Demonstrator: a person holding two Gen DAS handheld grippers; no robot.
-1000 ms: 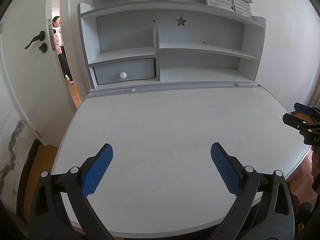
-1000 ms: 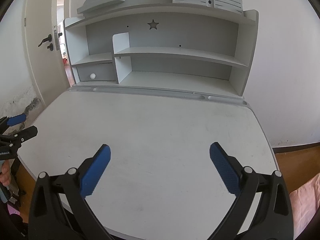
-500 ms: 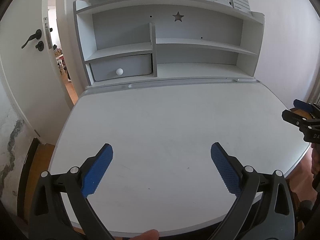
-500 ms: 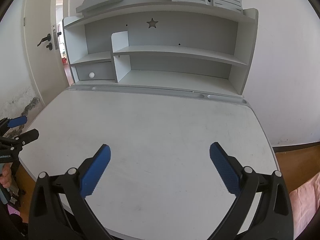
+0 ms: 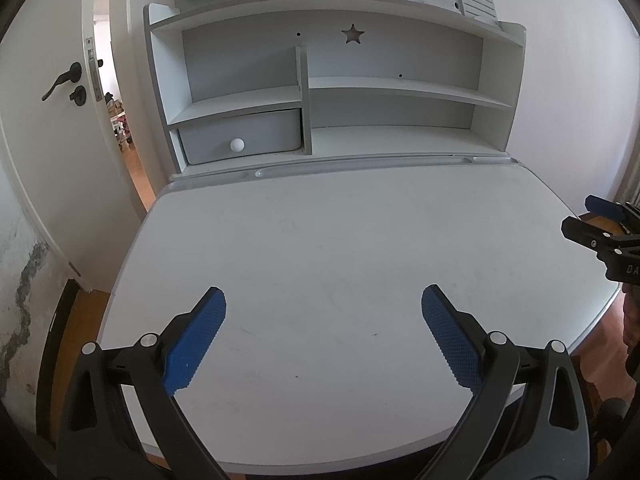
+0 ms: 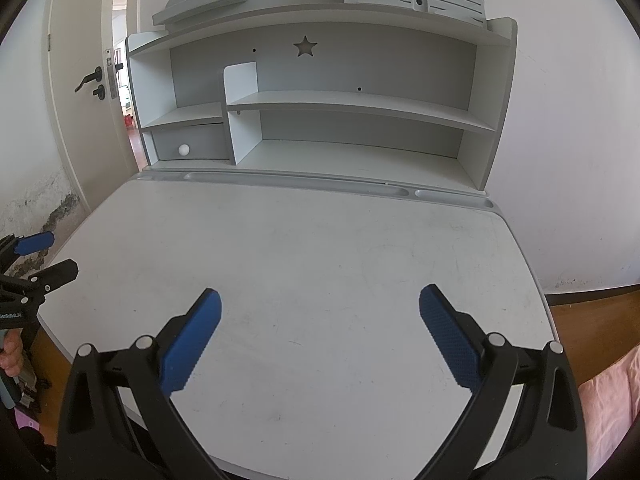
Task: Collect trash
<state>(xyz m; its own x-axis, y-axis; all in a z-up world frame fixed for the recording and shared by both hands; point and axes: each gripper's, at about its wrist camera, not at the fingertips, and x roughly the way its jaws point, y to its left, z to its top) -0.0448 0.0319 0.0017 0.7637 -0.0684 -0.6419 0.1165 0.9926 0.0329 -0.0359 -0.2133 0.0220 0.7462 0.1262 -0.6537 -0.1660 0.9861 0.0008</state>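
While I hold both tools over the worktop, I can make out no piece of trash in either view, so where it lies relative to the fingers and which way it points I cannot tell. My left gripper hangs above the worktop's near left part, its blue fingers spread wide with nothing between them. My right gripper hangs above the near right part, likewise spread wide and holding nothing. Behind the worktop stands the shelf unit, its drawer at lower left.
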